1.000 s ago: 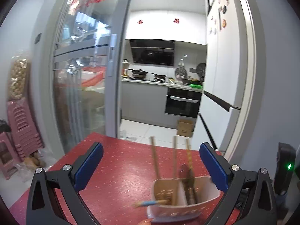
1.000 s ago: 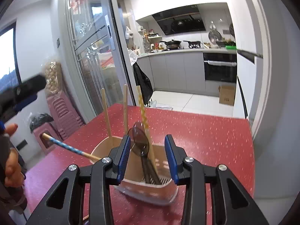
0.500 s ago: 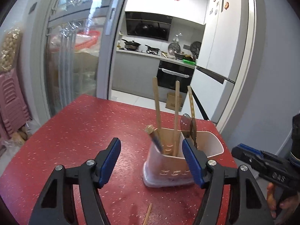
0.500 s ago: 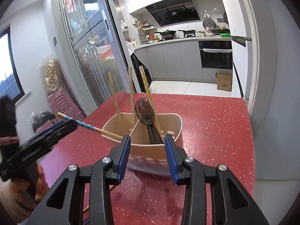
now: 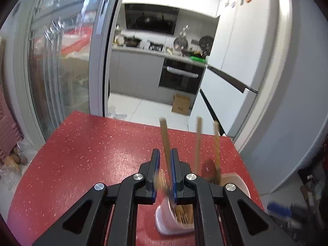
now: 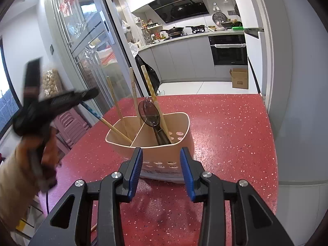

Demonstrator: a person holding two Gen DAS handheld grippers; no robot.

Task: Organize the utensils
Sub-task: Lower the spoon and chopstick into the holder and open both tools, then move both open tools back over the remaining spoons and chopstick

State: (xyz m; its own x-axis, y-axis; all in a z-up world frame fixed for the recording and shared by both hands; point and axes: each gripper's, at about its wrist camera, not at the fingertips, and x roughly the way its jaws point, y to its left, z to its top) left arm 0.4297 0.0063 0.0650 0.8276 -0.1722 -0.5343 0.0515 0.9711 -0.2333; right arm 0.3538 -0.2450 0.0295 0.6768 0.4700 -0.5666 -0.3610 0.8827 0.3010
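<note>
A red table [image 6: 225,123] with small white specks stands in front of an open kitchen. Behind it, a tall sliding glass door [image 5: 61,71] in a grey frame reflects the light. The kitchen floor [image 6: 184,87] has pale tiles, and a small cardboard box [image 6: 239,78] sits on it near the cabinets. Grey cabinets [image 6: 180,59] run under a light countertop, with a black oven [image 6: 228,49] built in. Pans stand on the stove [image 6: 184,30], below a dark range hood [image 6: 180,7]. A white fridge [image 5: 242,61] with magnets stands at the right. The walls are white. Pink plastic stools [image 6: 71,127] are stacked at the left, near a window [image 6: 6,94].
</note>
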